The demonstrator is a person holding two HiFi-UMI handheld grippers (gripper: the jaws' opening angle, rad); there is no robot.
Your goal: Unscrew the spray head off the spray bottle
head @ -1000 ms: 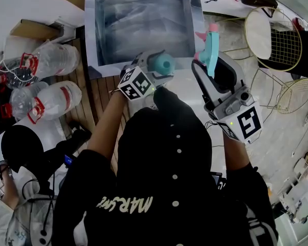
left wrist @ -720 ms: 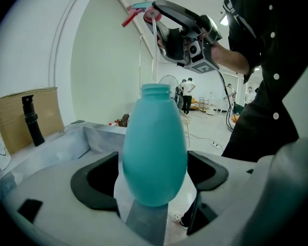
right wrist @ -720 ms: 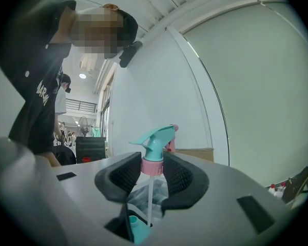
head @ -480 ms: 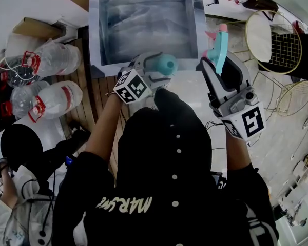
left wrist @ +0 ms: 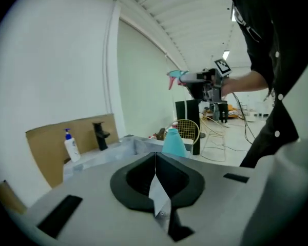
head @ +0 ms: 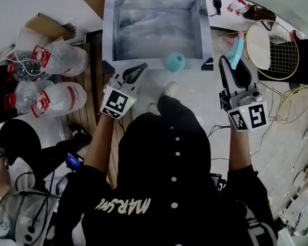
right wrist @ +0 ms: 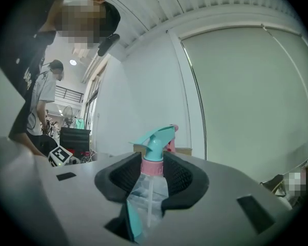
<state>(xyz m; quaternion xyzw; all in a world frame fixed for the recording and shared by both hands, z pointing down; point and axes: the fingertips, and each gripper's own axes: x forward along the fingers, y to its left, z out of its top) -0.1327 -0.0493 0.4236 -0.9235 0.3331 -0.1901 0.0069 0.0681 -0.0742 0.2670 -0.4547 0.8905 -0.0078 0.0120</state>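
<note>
While the grey sink [head: 109, 35] fills the top of the head view, the teal bottle [head: 174, 62] stands upright at its near rim. The left gripper [left wrist: 155, 160] has its jaws pressed together on nothing. The right gripper [right wrist: 153, 173] clamps the spray head [right wrist: 156, 137] by its pink collar, well apart from the bottle.

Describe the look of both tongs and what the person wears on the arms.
The left tongs and right tongs match: pale grey bodies, black ribbed jaw pads, and at the rear of each a white cube with black square markers. The person wears a black top with short sleeves.
</note>
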